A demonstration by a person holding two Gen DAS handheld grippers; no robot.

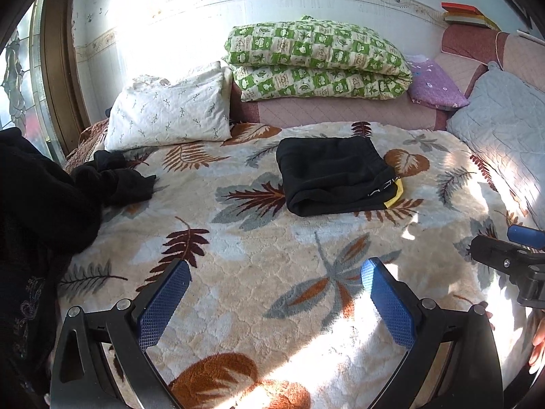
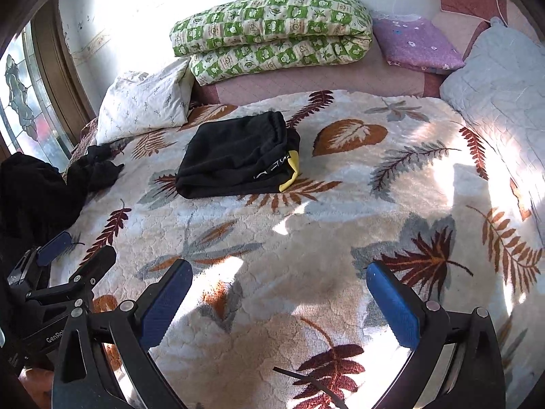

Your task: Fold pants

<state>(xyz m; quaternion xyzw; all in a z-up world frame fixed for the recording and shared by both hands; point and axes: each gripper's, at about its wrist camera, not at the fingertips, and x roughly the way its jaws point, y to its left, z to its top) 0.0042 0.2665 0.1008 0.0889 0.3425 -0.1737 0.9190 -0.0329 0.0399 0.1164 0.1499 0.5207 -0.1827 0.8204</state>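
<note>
Black pants (image 1: pixel 335 175) lie folded in a thick rectangle on the leaf-patterned blanket (image 1: pixel 272 255), a yellow band showing at their right end. They also show in the right wrist view (image 2: pixel 238 158). My left gripper (image 1: pixel 276 289) is open and empty, held over the blanket well short of the pants. My right gripper (image 2: pixel 279 293) is open and empty too, nearer the bed's front. The right gripper shows at the right edge of the left wrist view (image 1: pixel 511 255), and the left gripper shows at the lower left of the right wrist view (image 2: pixel 68 262).
A heap of other black clothes (image 1: pixel 68 187) lies at the left of the bed. A white pillow (image 1: pixel 170 109), a folded green checked quilt (image 1: pixel 316 58), a purple cushion (image 1: pixel 436 85) and a grey quilted pillow (image 1: pixel 504 116) line the back and right. A window (image 1: pixel 20 78) is at left.
</note>
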